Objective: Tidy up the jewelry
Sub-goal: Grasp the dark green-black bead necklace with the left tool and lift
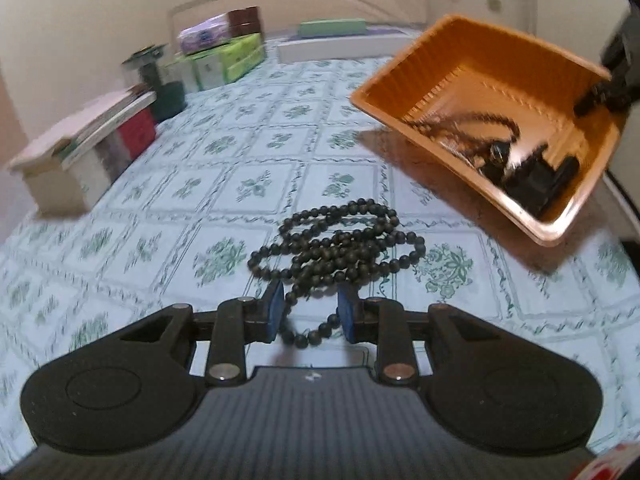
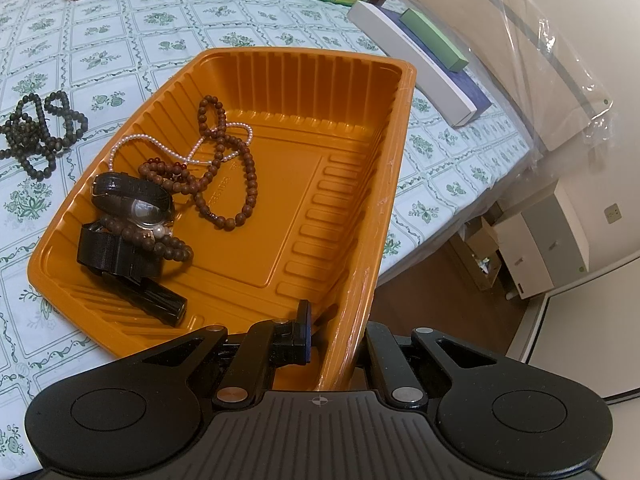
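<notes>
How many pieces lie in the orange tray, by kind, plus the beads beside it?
Brown bead strands: 3, as far as the tangle shows
Pearl strand: 1
Wristwatch: 1
Black woven strap: 1
Black tube: 1
Dark bead strand on the tablecloth: 1
Total: 8, not counting the orange tray

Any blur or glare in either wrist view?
Left wrist view: orange tray and far boxes smeared by motion blur, dark bead necklace fairly sharp. Right wrist view: sharp throughout, slight sheen on the tray rim; strong fisheye bending in both.
</notes>
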A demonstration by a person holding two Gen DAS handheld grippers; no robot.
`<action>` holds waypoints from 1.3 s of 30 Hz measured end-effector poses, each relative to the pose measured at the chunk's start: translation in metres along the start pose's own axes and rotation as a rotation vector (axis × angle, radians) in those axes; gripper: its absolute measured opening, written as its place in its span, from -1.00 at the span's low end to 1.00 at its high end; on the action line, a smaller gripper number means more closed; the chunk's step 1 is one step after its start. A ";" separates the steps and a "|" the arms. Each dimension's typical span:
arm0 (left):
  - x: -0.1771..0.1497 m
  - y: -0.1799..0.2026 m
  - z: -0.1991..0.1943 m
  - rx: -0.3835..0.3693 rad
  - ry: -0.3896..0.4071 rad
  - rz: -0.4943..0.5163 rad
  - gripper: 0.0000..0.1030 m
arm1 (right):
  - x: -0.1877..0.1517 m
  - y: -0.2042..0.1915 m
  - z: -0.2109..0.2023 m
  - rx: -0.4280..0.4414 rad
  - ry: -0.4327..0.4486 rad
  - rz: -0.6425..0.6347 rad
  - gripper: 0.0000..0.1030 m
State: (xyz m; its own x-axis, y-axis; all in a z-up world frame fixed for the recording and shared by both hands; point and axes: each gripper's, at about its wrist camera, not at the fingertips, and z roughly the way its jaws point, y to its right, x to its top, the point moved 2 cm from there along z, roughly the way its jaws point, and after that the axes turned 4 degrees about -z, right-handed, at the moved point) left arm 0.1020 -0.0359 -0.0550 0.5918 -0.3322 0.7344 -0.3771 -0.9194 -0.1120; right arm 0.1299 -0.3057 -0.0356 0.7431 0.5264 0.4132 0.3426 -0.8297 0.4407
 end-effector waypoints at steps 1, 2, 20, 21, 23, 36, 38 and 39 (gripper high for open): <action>0.001 0.004 0.003 -0.002 -0.007 0.041 -0.50 | 0.000 0.000 0.000 0.000 0.000 0.000 -0.89; 0.001 0.007 0.005 -0.002 -0.015 0.082 -0.50 | 0.000 0.000 0.000 0.001 0.000 0.000 -0.89; -0.008 0.031 0.033 0.036 -0.016 0.738 -0.45 | 0.000 0.000 0.000 0.002 0.000 0.001 -0.89; -0.010 0.034 0.033 0.024 -0.008 0.757 -0.50 | 0.000 0.000 0.000 0.002 -0.001 0.001 -0.89; -0.013 0.040 0.035 0.020 0.013 0.800 -0.50 | 0.000 0.000 0.000 0.002 0.000 0.000 -0.89; 0.006 0.026 0.015 0.000 0.042 0.656 -0.99 | 0.000 0.000 0.000 0.002 0.000 -0.001 -0.89; 0.014 0.020 0.006 0.007 0.069 0.623 -0.99 | 0.000 0.000 -0.001 0.000 0.000 -0.003 -0.89; 0.019 0.016 0.002 0.010 0.082 0.606 -0.99 | 0.000 0.000 -0.001 -0.001 0.001 -0.004 -0.89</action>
State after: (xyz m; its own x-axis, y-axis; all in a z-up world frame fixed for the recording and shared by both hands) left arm 0.1086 -0.0570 -0.0435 0.2170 -0.7799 0.5870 -0.6225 -0.5738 -0.5322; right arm 0.1294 -0.3053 -0.0351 0.7411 0.5300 0.4121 0.3450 -0.8272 0.4435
